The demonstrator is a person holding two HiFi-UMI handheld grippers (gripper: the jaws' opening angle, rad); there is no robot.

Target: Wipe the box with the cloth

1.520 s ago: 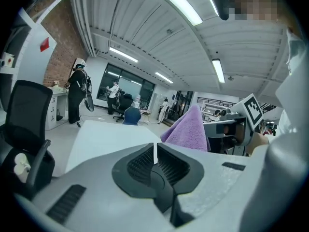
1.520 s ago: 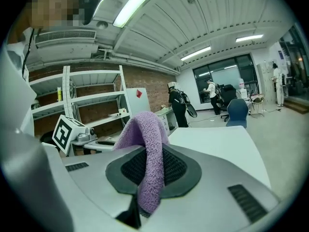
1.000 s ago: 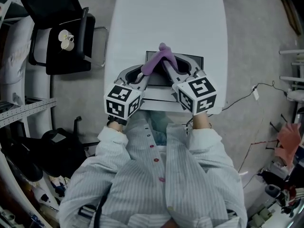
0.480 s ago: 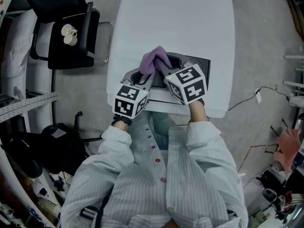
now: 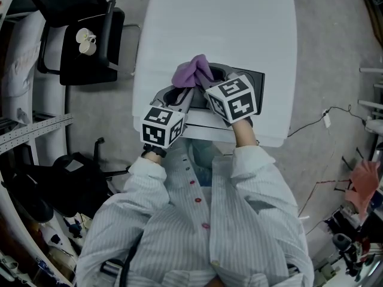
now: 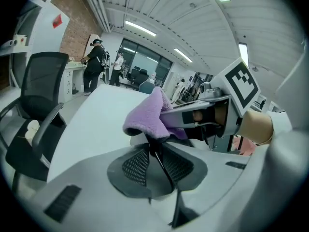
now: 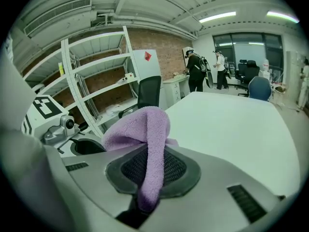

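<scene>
**Both grippers clamped on the purple cloth above the box**

A white table [image 5: 221,23] fills the middle of the head view. A black office chair [image 5: 72,46] stands off its left side with a small pale thing [image 5: 85,37] on the seat.

The box [image 5: 258,81] lies near the table's near edge, mostly covered by the two tools. Its dark far corner shows at the right.

The left gripper [image 5: 183,93] and the right gripper [image 5: 204,81] angle in toward each other over the box.

The cloth [image 5: 191,72] bunches up between their tips, over the box's far left part. Whether it touches the box cannot be told.

In the left gripper view the jaws are pressed together, pinching a fold of the cloth at their tips. In the right gripper view a strip of cloth [image 7: 153,153] runs down between the closed jaws and is held fast.
</scene>
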